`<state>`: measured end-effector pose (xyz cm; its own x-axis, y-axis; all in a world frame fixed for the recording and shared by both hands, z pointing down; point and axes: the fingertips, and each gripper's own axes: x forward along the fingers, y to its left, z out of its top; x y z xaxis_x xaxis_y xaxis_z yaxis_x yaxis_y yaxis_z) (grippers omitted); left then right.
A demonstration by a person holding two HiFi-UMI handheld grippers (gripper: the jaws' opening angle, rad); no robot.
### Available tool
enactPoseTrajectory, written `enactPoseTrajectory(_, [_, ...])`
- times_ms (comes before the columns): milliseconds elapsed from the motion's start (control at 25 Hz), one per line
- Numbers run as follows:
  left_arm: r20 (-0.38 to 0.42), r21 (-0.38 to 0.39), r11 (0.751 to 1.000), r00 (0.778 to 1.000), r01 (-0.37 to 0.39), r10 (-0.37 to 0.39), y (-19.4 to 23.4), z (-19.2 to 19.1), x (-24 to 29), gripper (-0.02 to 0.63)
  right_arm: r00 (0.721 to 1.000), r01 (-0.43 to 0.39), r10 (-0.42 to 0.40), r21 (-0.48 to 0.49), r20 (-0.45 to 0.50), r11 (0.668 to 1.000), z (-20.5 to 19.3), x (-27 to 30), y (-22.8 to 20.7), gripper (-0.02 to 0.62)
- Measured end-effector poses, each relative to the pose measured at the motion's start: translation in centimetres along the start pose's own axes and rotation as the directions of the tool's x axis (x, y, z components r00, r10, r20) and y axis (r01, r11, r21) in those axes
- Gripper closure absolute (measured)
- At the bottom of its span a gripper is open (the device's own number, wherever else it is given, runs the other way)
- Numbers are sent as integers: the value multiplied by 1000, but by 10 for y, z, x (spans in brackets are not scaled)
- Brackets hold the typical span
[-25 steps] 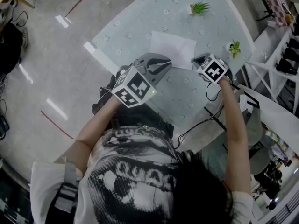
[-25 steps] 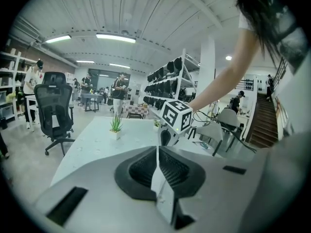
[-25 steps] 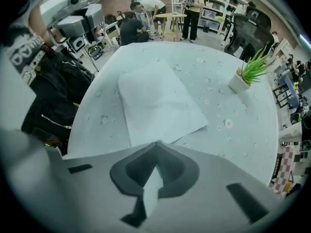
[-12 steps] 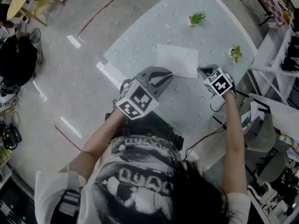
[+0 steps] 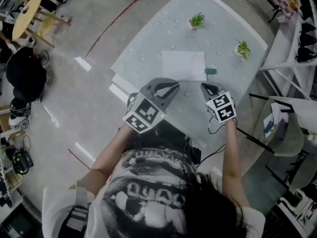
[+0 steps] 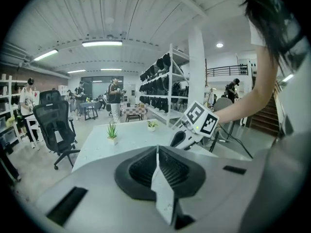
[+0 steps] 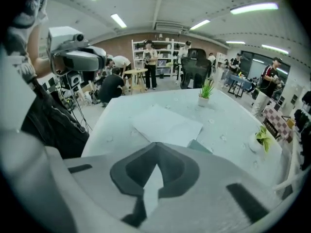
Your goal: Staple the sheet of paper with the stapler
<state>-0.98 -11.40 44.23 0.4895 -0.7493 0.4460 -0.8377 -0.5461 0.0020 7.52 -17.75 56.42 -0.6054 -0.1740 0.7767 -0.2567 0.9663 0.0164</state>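
Note:
A white sheet of paper (image 5: 183,66) lies flat on the pale table (image 5: 148,43). Touching its right edge is a small teal stapler (image 5: 211,71), also in the right gripper view (image 7: 199,146) just past the paper (image 7: 167,125). My left gripper (image 5: 170,85) hovers near the table's front edge, short of the paper, shut and empty (image 6: 157,152). My right gripper (image 5: 207,87) hangs just short of the stapler, apart from it, jaws shut on nothing (image 7: 156,152). The left gripper view shows the right gripper (image 6: 187,137) from the side.
Two small potted plants stand on the table, one at the far side (image 5: 196,20) and one near the right edge (image 5: 242,48). A cable hangs off the table's right front edge (image 5: 218,128). Chairs, shelves and people fill the room around.
Both grippers drew back from the paper toward the person and rose. The right gripper left the spot at the paper's right edge, and the stapler now lies uncovered there.

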Motion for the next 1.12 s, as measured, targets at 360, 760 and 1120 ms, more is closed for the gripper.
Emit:
enactPoseTrajectory(360, [-78, -35, 999, 997, -26, 23, -46, -39, -18, 594, 986, 10, -29, 114, 167, 993, -7, -10, 71, 592])
enactPoseTrajectory(760, [-126, -24, 1000, 992, -19, 16, -70, -59, -49, 594, 947, 59, -126, 227, 295, 972, 8, -40, 100, 592])
enactPoseTrajectory(1120, [-90, 9, 1000, 996, 17, -17, -69, -71, -103, 594, 899, 105, -227, 319, 374, 942, 44, -58, 155, 594])
